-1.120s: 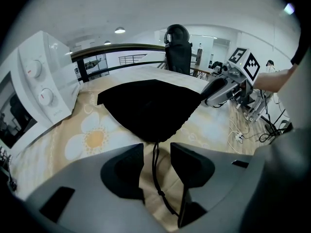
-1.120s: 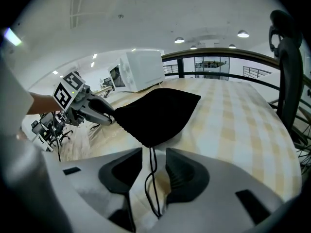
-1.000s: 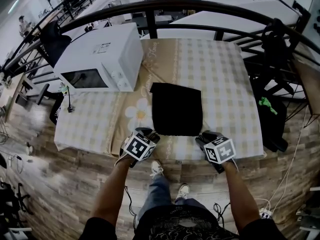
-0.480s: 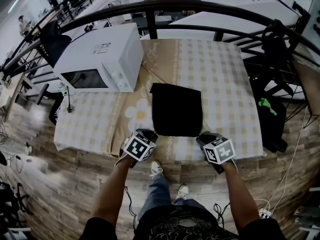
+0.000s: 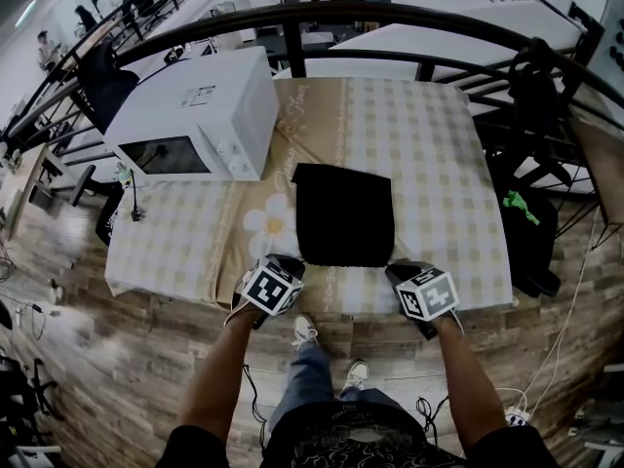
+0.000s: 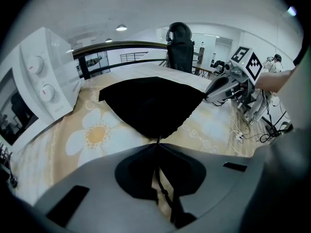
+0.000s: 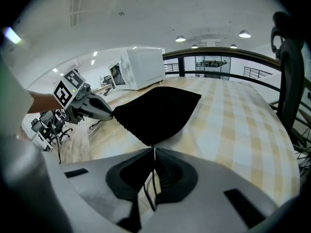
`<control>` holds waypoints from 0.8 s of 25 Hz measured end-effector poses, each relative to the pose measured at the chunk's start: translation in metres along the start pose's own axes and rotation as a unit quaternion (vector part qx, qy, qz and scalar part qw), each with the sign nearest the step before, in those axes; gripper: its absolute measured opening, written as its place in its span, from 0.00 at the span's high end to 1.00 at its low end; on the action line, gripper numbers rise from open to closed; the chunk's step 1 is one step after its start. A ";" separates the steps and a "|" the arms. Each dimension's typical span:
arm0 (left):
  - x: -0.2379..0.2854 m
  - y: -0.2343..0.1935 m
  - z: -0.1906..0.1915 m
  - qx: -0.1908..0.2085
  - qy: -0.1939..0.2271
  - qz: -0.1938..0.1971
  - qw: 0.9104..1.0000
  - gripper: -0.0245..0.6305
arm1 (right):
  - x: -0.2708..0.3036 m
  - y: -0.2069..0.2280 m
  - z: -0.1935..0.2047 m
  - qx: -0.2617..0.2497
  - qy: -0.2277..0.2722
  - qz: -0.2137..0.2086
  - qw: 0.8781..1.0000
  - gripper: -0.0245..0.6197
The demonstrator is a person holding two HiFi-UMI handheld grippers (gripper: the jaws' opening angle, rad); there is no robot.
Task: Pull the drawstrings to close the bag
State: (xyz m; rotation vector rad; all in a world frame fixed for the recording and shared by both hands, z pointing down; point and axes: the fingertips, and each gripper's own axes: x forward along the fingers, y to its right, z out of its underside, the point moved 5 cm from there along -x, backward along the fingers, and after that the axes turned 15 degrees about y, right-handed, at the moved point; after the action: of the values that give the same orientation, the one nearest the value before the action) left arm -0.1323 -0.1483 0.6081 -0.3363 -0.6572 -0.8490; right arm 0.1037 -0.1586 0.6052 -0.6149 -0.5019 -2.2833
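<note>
With the bag (image 5: 343,213) flat on the counter (image 5: 439,144), the left hand-held gripper (image 5: 291,261) pinched tight on one cord (image 6: 161,187) and the right hand-held gripper (image 5: 394,267) closing on the other cord (image 7: 148,193), a steady, even outward pull looked wisest.

Table (image 5: 439,144) draped in checked cloth (image 5: 175,252), flower print (image 5: 268,220) seen at near left. White microwave (image 5: 195,115) set on table's left part. Table ringed at far side by black curved railing (image 5: 390,13); open hall with desks seen beyond. Wood-plank floor (image 5: 127,359) below, cables (image 6: 272,130) strewn on it. Black chair (image 6: 180,45) parked at railing. Round ceiling lights (image 7: 181,38) lit.
</note>
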 end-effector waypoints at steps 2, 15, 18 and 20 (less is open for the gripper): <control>-0.001 0.001 0.000 -0.002 -0.005 0.000 1.000 0.92 | 0.000 0.000 0.000 0.002 0.000 -0.001 1.000 0.91; -0.011 -0.004 -0.014 0.006 0.004 -0.016 1.000 0.92 | -0.005 0.004 -0.016 0.004 0.021 -0.002 1.000 0.92; -0.014 -0.006 -0.022 0.009 0.013 -0.023 1.000 0.92 | -0.007 0.006 -0.025 0.006 0.032 -0.001 0.999 0.92; -0.016 -0.009 -0.029 0.013 0.021 -0.028 0.999 0.92 | -0.009 0.008 -0.032 0.005 0.040 0.001 0.999 0.92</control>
State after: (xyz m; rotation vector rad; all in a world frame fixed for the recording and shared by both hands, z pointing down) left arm -0.1352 -0.1594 0.5757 -0.2781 -0.6409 -0.8978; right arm 0.1059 -0.1759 0.5758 -0.5170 -0.4736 -2.2918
